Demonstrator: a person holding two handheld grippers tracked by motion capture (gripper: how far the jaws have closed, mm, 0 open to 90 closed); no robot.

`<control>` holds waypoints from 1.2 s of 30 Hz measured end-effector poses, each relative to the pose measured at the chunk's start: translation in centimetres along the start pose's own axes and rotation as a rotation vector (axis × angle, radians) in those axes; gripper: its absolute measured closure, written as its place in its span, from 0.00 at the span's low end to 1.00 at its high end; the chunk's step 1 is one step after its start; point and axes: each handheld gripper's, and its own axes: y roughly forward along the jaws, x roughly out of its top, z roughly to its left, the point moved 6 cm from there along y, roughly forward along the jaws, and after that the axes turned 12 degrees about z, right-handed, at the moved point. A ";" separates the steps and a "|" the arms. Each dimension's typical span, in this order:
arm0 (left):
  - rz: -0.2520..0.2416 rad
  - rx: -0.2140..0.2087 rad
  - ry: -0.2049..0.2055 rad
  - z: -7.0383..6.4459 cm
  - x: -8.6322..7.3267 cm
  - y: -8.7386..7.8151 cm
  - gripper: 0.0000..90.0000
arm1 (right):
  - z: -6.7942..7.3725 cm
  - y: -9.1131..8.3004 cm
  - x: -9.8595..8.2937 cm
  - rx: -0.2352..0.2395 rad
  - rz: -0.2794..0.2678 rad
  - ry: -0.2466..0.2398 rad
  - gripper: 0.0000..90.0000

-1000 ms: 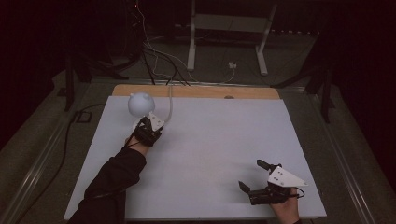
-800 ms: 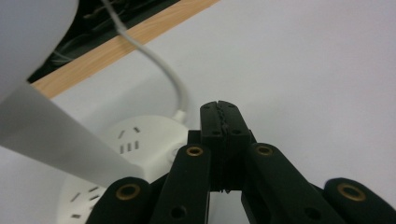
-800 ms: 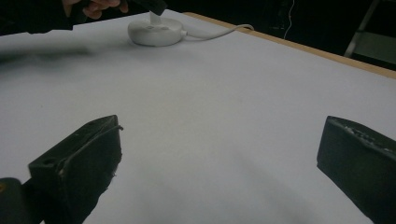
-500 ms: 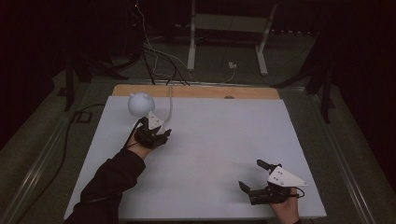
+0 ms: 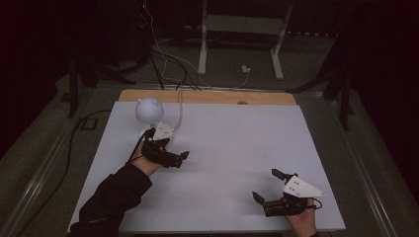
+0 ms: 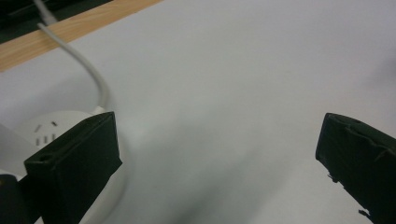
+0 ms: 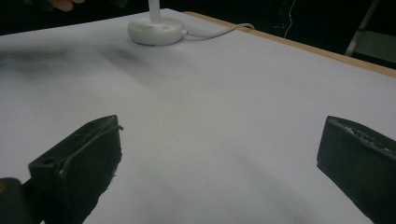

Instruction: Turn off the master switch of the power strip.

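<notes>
A small white lamp with a round head (image 5: pixel 149 109) stands at the far left of the white table top (image 5: pixel 232 143). Its round base (image 6: pixel 44 130) lies just beside the left jaw in the left gripper view, and its white cable (image 6: pixel 88 70) runs off toward the wooden far edge. My left gripper (image 5: pixel 170 147) is right next to the base, open and holding nothing. Open and also holding nothing, my right gripper (image 5: pixel 267 185) rests near the front right of the table. In the right gripper view the lamp base (image 7: pixel 154 30) is far ahead.
A wooden strip (image 5: pixel 212 97) borders the table's far edge. Behind it on the dark floor are a white metal stand (image 5: pixel 242 29) and loose cables (image 5: pixel 168 64). A dark sleeve (image 5: pixel 113 197) reaches in from the bottom left.
My left gripper has drawn back a little from the lamp and turned to the right, so its jaw now points rightward. The right gripper has stayed still.
</notes>
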 end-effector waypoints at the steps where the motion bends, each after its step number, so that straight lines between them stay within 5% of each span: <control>1: -0.015 -0.013 0.003 -0.2 -0.1 -0.3 0.00 | 0.0 0.0 0.0 0.001 0.000 0.000 0.00; 10: -0.044 -0.084 0.021 -1.0 -1.6 -2.5 0.00 | 0.1 0.0 0.0 0.001 0.001 -0.003 0.00; 16: -0.040 -0.096 0.046 -1.3 -3.0 -3.2 0.00 | 0.2 0.1 0.0 0.003 0.005 -0.005 0.00; 32: -0.039 -0.091 0.046 -0.7 -6.9 -4.2 0.00 | 0.3 0.1 0.1 0.001 0.006 -0.010 0.00; 36: -0.028 -0.072 0.075 -0.7 -8.0 -4.2 0.00 | 0.3 0.1 0.1 0.000 0.007 -0.010 0.00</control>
